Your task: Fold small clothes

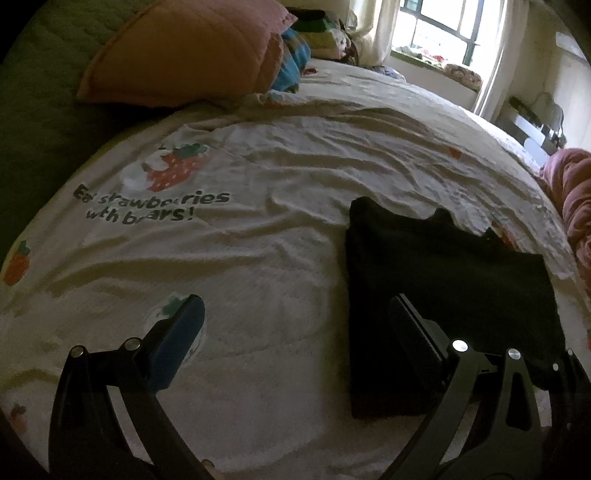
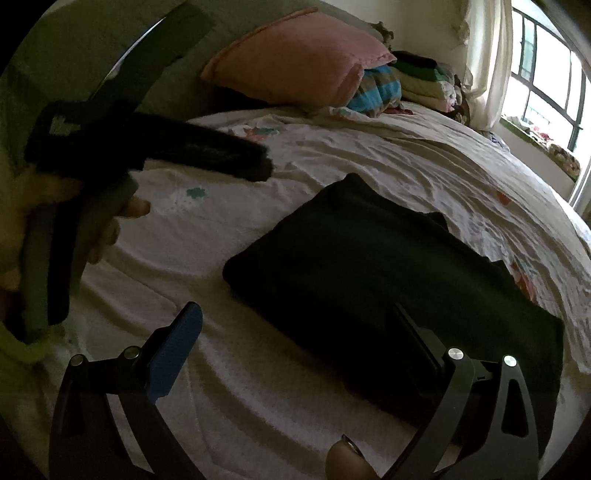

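A black garment (image 1: pixel 439 291) lies folded into a rough rectangle on the white bedsheet (image 1: pixel 258 258). It also shows in the right wrist view (image 2: pixel 388 280). My left gripper (image 1: pixel 295 314) is open and empty, its right finger over the garment's near left part, its left finger over the sheet. My right gripper (image 2: pixel 295 325) is open and empty, its right finger over the garment's near edge. The left gripper (image 2: pixel 207 155) shows from the side at the left of the right wrist view, above the sheet.
A pink pillow (image 1: pixel 184 51) and a striped cushion (image 2: pixel 380 92) lie at the head of the bed, with stacked clothes (image 2: pixel 421 77) beyond. A pink blanket (image 1: pixel 572 206) lies at the right edge. A window (image 1: pixel 450 26) is behind.
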{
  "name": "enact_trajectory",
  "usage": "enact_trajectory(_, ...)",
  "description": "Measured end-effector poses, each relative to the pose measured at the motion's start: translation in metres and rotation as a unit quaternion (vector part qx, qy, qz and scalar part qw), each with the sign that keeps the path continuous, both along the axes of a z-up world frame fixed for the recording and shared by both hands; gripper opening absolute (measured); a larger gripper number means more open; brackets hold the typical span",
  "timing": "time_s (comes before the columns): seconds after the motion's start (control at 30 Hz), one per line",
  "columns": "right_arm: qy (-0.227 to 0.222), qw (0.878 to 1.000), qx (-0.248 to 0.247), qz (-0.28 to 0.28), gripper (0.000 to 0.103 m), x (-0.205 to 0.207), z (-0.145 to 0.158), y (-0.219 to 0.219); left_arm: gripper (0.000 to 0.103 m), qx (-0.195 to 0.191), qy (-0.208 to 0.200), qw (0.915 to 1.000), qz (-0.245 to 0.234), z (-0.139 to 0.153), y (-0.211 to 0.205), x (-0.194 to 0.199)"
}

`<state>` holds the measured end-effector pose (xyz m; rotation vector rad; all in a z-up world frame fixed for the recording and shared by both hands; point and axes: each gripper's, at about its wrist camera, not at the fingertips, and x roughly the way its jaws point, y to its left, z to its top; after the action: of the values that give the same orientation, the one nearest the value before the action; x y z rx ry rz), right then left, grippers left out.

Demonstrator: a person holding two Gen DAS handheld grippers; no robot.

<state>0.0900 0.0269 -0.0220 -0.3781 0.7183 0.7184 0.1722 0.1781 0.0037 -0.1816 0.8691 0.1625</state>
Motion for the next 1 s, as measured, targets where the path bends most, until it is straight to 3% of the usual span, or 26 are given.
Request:
enact_trajectory(0.43,-0.037,0.992,-0.116,-0.025,0.098,0.022,-0.048,0.024,0.093,0.032,0.021,0.9991,-0.019,-0.012,-0.012,0.04)
enact_trajectory(0.8,-0.089,0.986,-0.13,-0.057,0.096,0.048,-0.058,0.037,0.093,0.036,0.031,0.9985,-0.025,-0.023,-0.02,0.064)
enact_trajectory(0.87,-0.09,0.988,-0.116,-0.054,0.076,0.048,-0.055,0.033,0.093,0.029,0.034,0.9987,-0.024,-0.025,-0.02,0.069)
enact_trajectory(0.9,-0.094,0.988,-0.109,-0.052,0.073,0.047,-0.052,0.031,0.093,0.024,0.036,0.9988,-0.024,-0.026,-0.02,0.071)
enact_trajectory(0.97,-0.111,0.988,-0.097,-0.049,0.052,0.042,-0.046,0.027,0.093,0.011,0.04,0.9988,-0.026,-0.027,-0.021,0.076)
enact_trajectory(1.0,-0.125,0.986,-0.096,-0.049,0.047,0.039,-0.043,0.026,0.093,0.001,0.042,0.9987,-0.028,-0.027,-0.021,0.078)
